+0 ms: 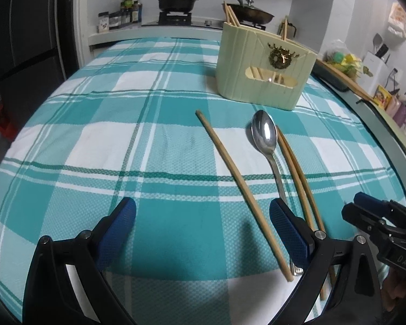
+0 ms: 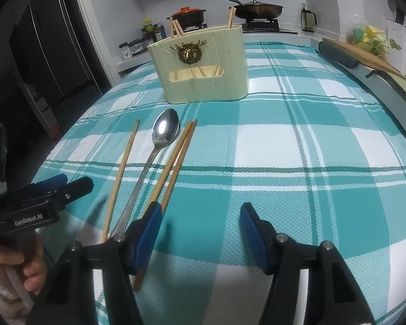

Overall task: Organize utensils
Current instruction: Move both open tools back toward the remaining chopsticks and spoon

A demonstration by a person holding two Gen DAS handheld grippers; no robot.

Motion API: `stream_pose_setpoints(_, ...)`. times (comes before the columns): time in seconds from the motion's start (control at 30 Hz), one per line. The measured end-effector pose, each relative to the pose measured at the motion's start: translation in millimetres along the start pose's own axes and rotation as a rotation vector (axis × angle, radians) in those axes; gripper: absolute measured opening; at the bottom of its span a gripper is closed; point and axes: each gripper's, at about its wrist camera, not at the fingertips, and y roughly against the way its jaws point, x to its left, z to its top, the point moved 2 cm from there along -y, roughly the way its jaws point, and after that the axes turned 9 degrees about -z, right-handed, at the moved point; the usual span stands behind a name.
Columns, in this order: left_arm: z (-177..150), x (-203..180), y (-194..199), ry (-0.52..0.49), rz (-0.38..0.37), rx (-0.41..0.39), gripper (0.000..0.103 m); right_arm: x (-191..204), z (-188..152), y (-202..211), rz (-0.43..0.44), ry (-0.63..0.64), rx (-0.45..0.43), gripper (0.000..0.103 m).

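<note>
A metal spoon lies on the teal checked tablecloth, with a single wooden chopstick to its left and a pair of chopsticks to its right. A cream utensil holder with several chopsticks in it stands behind them. My left gripper is open and empty, low over the cloth left of the utensils' near ends. My right gripper is open and empty, just right of the chopstick pair; it also shows in the left wrist view.
A stove with a red-lidded pot and a lidded pan stands behind the table. A cutting board and clutter line the right counter. A dark fridge is on the left.
</note>
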Motion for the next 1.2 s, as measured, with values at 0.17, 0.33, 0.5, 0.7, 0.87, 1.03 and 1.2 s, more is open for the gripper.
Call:
stream_pose_setpoints(0.17,4,-4,-15,-0.030,0.043,0.019,0.099,11,5,-9,0.024,0.026,0.003,0.054)
stream_pose_setpoints(0.33,1,-3,-23,-0.030,0.066,0.054,0.099,11,5,-19,0.023,0.026,0.021,0.054)
stream_pose_setpoints(0.5,0,-1,-26,-0.027,0.072,0.066,0.099,8,3,-23,0.029,0.014,0.031,0.054)
stream_pose_setpoints(0.7,-1,-4,-27,-0.036,0.074,0.069,0.099,9,3,-24,0.023,0.022,0.029,0.054)
stream_pose_setpoints(0.87,0,-2,-28,-0.025,0.064,0.076,0.099,12,4,-22,0.044,0.011,0.041,0.054)
stream_pose_setpoints(1.03,0,1,-29,-0.009,0.048,0.084,0.099,26,5,-24,0.020,0.077,0.053,0.054)
stream_pose_setpoints(1.2,0,1,-30,-0.008,0.047,0.085,0.100,32,3,-26,-0.026,0.134,0.059,0.054)
